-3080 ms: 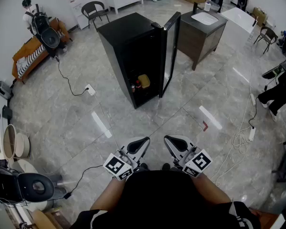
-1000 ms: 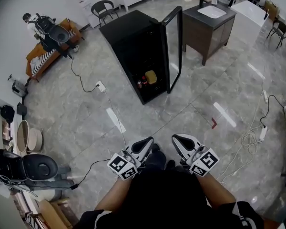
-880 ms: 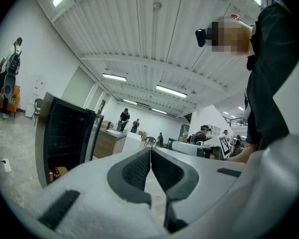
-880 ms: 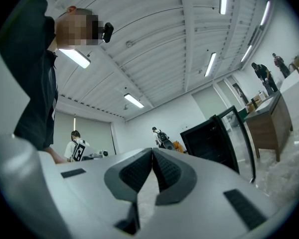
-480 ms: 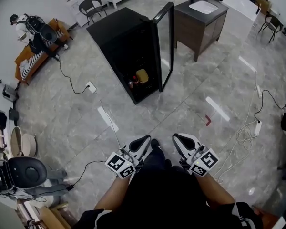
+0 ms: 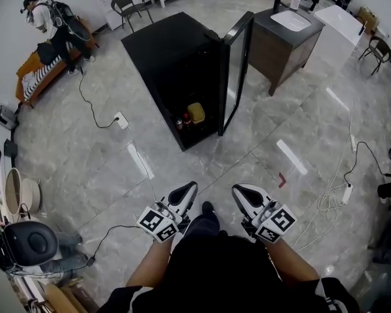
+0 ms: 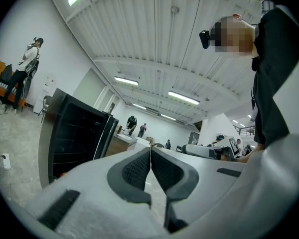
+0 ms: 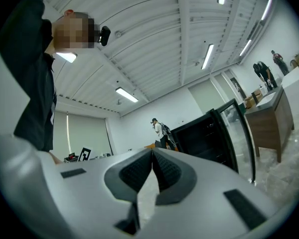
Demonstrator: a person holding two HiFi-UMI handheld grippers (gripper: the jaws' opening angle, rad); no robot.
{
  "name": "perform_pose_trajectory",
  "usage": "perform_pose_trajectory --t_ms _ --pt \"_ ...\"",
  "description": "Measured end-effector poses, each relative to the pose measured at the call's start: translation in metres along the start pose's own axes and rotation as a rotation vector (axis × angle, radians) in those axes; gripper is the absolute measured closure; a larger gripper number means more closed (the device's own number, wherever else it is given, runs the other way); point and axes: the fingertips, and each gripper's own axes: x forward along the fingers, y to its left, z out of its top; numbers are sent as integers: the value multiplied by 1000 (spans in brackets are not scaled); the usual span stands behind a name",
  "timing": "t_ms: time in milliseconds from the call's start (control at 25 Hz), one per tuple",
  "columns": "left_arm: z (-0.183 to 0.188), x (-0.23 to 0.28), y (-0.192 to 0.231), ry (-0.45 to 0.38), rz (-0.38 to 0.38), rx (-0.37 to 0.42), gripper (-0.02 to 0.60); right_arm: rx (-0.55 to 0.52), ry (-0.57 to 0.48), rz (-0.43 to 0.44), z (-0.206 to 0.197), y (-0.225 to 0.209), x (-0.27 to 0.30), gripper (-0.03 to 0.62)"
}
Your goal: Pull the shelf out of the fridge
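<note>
The black fridge stands on the marble floor a few steps ahead, its glass door swung open to the right. On its dark bottom level I see a yellow item and small red ones. The shelves higher up show only as faint dark rails in the left gripper view. My left gripper and right gripper are held close to my body, far from the fridge, both shut and empty. The right gripper view also shows the fridge beyond the closed jaws.
A dark cabinet with a white sink stands right of the fridge door. A power strip with its cable lies left of the fridge, more cables lie at the right. A person stands by an orange bench at the far left.
The head view has swung a little and the fridge sits slightly nearer. Both grippers stay shut in front of my body. The person at the back left has moved.
</note>
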Motion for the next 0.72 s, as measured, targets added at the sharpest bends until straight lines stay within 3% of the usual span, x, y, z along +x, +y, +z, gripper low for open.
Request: perform_pose_trajectory --t_ms 360,720 --pt "20 23 68 -42 44 -83 558 7 55 29 13 -36 79 568" --pt "27 48 106 -65 4 -111 559 -11 59 14 27 -60 119 568"
